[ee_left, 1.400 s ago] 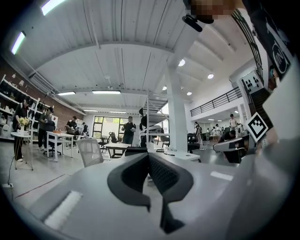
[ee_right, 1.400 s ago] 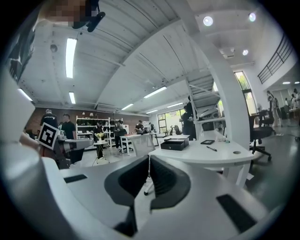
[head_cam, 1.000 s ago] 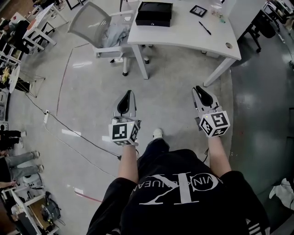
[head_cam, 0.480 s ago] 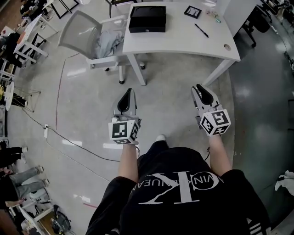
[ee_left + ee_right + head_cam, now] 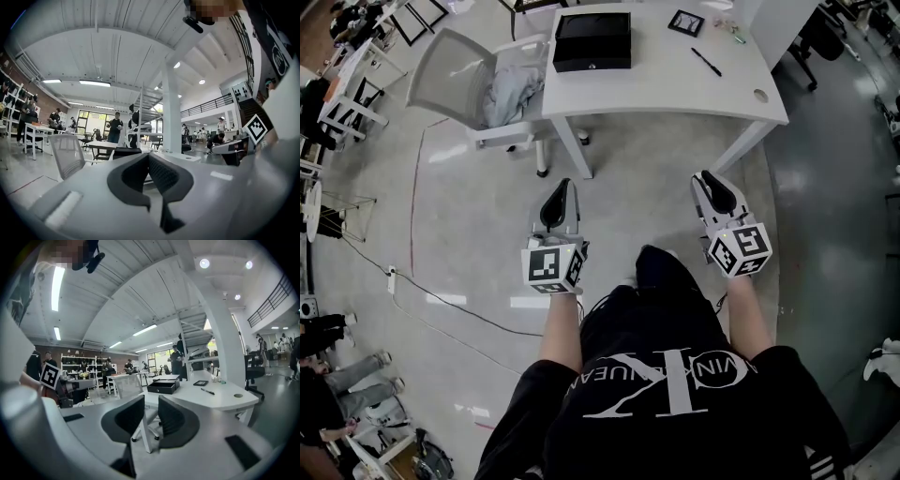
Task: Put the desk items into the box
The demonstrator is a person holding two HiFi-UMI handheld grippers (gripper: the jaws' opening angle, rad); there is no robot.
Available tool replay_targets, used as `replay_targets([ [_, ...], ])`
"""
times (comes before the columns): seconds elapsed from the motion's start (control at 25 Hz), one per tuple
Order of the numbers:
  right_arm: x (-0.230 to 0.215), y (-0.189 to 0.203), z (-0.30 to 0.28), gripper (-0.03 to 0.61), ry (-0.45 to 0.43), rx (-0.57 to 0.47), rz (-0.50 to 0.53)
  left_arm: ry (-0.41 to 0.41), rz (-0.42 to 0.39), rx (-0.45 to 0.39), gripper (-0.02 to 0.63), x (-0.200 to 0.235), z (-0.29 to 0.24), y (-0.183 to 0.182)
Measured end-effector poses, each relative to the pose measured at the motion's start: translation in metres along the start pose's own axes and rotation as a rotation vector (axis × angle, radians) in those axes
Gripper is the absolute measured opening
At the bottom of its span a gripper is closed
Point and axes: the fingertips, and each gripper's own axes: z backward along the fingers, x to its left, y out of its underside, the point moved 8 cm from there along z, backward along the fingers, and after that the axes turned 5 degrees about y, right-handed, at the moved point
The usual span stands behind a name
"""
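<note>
A black box sits on the left part of a white desk; it also shows in the right gripper view and the left gripper view. Right of it lie a black pen, a small dark framed item and small bits. The pen appears beyond my right jaws. Both grippers hang over the floor, well short of the desk. My left gripper has its pads touching, with nothing held. My right gripper shows a narrow gap and is empty.
A grey mesh chair with a pale cloth draped on it stands at the desk's left end. The desk's legs come down in front of me. Other desks, cables and people line the left side of the room.
The desk and chair have drawn closer and slid left in the head view as the person walks forward. Both grippers keep the same pose in front of the body.
</note>
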Motion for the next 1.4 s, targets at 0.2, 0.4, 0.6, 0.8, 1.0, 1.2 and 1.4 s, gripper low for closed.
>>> replay_targets([
  [0.2, -0.017, 0.004, -0.015, 0.054, -0.004, 0.005, -0.001, 0.002, -0.006, 0.000, 0.011, 0.000, -0.021, 0.004],
  [0.4, -0.048, -0.011, -0.047, 0.052, -0.027, -0.002, 0.013, -0.016, -0.009, -0.014, 0.011, 0.004, -0.058, -0.002],
  [0.6, -0.078, -0.024, -0.086, 0.053, -0.042, -0.002, 0.012, -0.013, -0.001, -0.005, 0.011, 0.007, -0.106, -0.004],
  [0.8, -0.113, -0.023, -0.118, 0.053, -0.039, 0.020, -0.002, 0.004, 0.003, 0.012, 0.011, 0.007, -0.155, 0.000],
  [1.0, -0.146, -0.028, -0.146, 0.052, -0.037, 0.023, -0.015, 0.004, 0.005, 0.019, 0.011, 0.009, -0.199, 0.001],
  [1.2, -0.178, -0.032, -0.169, 0.054, -0.046, 0.031, -0.019, 0.008, 0.006, 0.028, 0.011, 0.004, -0.241, 0.000],
  [1.4, -0.216, -0.034, -0.193, 0.053, -0.054, 0.040, -0.018, 0.005, -0.002, 0.025, 0.011, 0.000, -0.285, -0.001],
])
